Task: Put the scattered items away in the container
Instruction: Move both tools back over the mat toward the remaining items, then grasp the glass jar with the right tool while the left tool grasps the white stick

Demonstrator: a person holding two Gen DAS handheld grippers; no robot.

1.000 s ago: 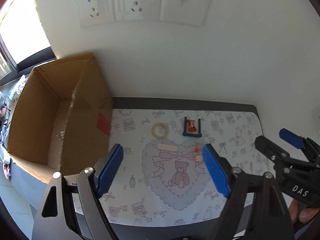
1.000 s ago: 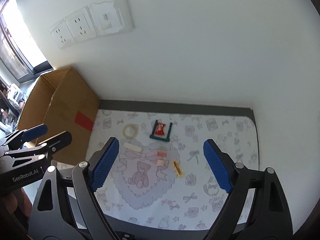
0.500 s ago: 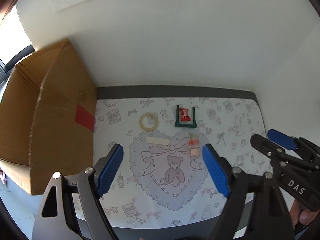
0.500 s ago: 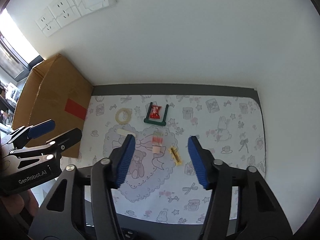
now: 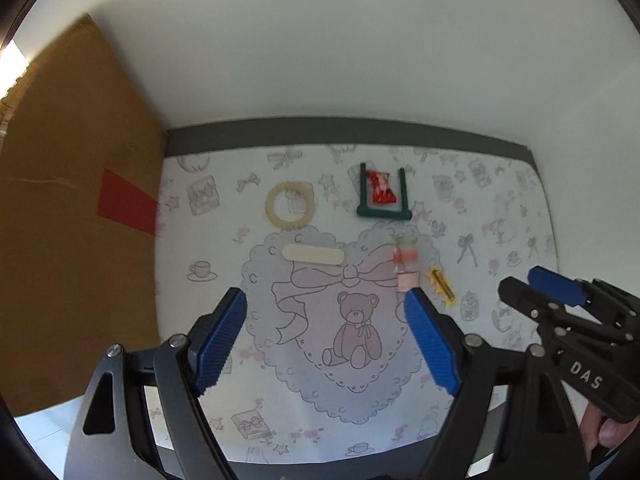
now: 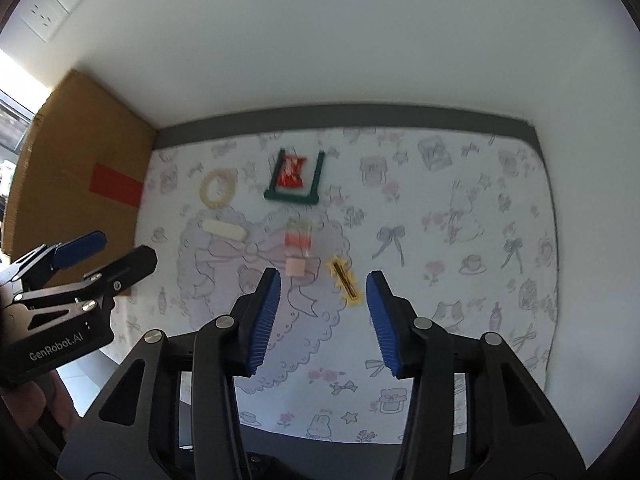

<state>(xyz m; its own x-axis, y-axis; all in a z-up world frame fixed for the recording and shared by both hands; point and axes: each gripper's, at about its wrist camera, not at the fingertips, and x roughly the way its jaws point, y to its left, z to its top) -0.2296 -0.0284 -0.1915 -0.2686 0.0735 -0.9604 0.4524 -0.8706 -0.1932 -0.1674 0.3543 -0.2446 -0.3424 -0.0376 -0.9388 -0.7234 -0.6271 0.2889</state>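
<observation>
A cardboard box [image 5: 76, 208] with a red patch stands at the left; it also shows in the right wrist view [image 6: 80, 168]. On the patterned mat [image 5: 500, 200] lie a cream ring [image 5: 289, 207], a cream flat stick [image 5: 313, 254], a green U-shaped frame [image 5: 384, 212] around a red packet [image 5: 381, 187], a clear pink-capped tube [image 5: 405, 261] and a yellow wrapped strip [image 6: 346, 280]. My left gripper [image 5: 326, 338] is open and empty above the mat's heart print. My right gripper [image 6: 322, 314] is open and empty, with the yellow strip just ahead between its fingers.
A white wall rises behind the mat, with sockets [image 6: 52, 4] at the upper left. A dark strip [image 5: 344, 130] of the table edges the mat at the back. The table's front edge lies under both grippers.
Both grippers have moved forward and down toward the mat. My right gripper's jaws have narrowed from wide to a smaller opening. The items have not moved.
</observation>
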